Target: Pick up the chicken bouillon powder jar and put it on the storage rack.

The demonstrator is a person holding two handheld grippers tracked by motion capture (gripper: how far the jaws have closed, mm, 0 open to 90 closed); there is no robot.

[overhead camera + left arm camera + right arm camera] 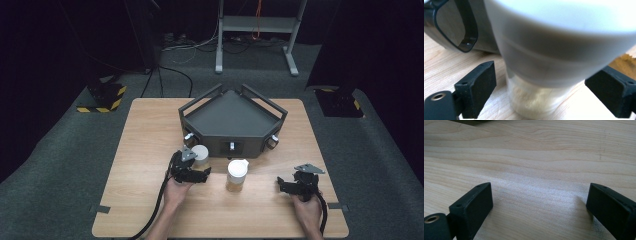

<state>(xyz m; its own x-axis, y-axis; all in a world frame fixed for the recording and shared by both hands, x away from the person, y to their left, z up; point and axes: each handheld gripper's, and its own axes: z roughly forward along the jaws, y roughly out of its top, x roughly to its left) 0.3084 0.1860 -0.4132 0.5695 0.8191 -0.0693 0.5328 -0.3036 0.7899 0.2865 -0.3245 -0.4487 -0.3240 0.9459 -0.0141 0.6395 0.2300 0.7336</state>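
A small jar with a white lid [201,154] stands on the wooden table just in front of the dark tray's left corner. In the left gripper view this jar [536,100] fills the space between the jaws, blurred and very close, with pale contents at its base. My left gripper [200,167] [545,75] sits around it, and a gap shows between each pad and the jar's body. A second white-lidded jar with tan contents [236,175] stands mid-table. My right gripper [282,185] [539,190] is open over bare wood at the right, nothing between its jaws.
A dark grey five-sided tray with raised rails [235,145] sits at the table's far middle; its corner and a black handle [466,37] lie just behind the left jar. The wooden table [145,135] has bare wood on both sides of the tray.
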